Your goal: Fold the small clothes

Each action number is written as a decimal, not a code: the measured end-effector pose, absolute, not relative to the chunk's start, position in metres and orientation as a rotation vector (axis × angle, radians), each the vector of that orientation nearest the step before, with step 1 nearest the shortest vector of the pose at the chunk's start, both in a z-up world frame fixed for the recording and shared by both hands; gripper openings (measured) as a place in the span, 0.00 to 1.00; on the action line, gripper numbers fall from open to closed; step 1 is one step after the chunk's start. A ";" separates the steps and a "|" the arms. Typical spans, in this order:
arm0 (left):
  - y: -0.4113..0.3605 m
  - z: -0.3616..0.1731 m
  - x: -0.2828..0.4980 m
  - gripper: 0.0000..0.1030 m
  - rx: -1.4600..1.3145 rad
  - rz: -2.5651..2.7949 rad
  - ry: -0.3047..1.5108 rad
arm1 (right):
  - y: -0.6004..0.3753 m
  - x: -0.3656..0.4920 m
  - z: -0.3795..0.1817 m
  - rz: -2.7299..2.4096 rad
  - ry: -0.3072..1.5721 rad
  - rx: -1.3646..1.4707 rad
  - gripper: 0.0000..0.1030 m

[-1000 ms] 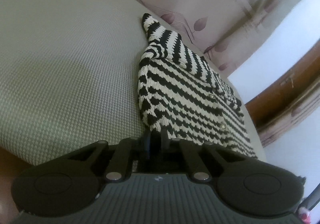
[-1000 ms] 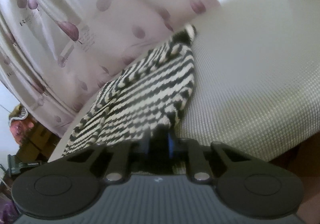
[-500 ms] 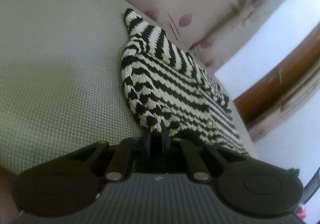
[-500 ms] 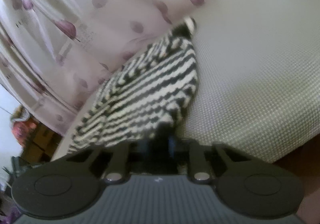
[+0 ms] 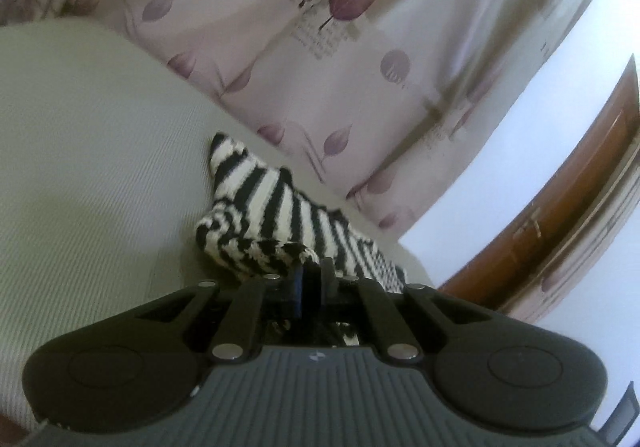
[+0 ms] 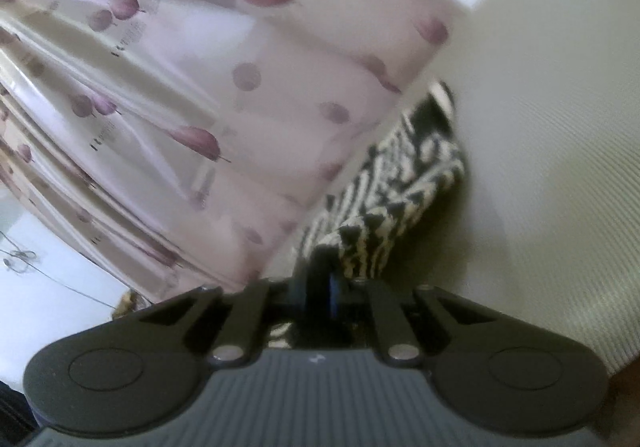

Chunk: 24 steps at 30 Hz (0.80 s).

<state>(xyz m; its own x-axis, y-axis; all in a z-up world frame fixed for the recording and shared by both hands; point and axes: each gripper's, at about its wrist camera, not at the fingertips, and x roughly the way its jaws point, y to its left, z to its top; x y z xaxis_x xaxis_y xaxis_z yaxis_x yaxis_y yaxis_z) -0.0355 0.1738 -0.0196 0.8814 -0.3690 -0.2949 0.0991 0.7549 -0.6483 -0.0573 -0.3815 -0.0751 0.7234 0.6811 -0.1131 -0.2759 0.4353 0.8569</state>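
A fold is judged to be under way, not finished: the near edge of the striped knit sweater [image 5: 276, 231] is raised off the grey cushion [image 5: 88, 167] and bunched just ahead of both claws, while the far part lies flat toward the floral curtain [image 5: 320, 59]. The left gripper [image 5: 310, 277] is clamped on that edge, and the right gripper [image 6: 326, 271] likewise. Black-and-white stripes and a soft, thick knit are seen; laying over and smoothing are left.
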 end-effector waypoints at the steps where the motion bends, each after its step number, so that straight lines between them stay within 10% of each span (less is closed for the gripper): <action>1: 0.173 -0.016 -0.032 0.07 -0.676 -0.266 0.417 | -0.381 -0.054 -0.071 0.628 0.481 0.948 0.10; 24: 0.178 0.011 0.143 0.07 -0.680 -0.106 0.284 | -0.384 0.129 -0.024 0.527 0.442 0.967 0.10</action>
<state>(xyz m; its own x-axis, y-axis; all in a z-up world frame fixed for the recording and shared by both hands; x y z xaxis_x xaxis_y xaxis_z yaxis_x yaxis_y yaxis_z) 0.1430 0.1783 0.0109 0.9561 -0.1891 -0.2238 0.0047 0.7736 -0.6337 0.1288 -0.3838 -0.0242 0.7897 0.6019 -0.1190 -0.2219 0.4611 0.8592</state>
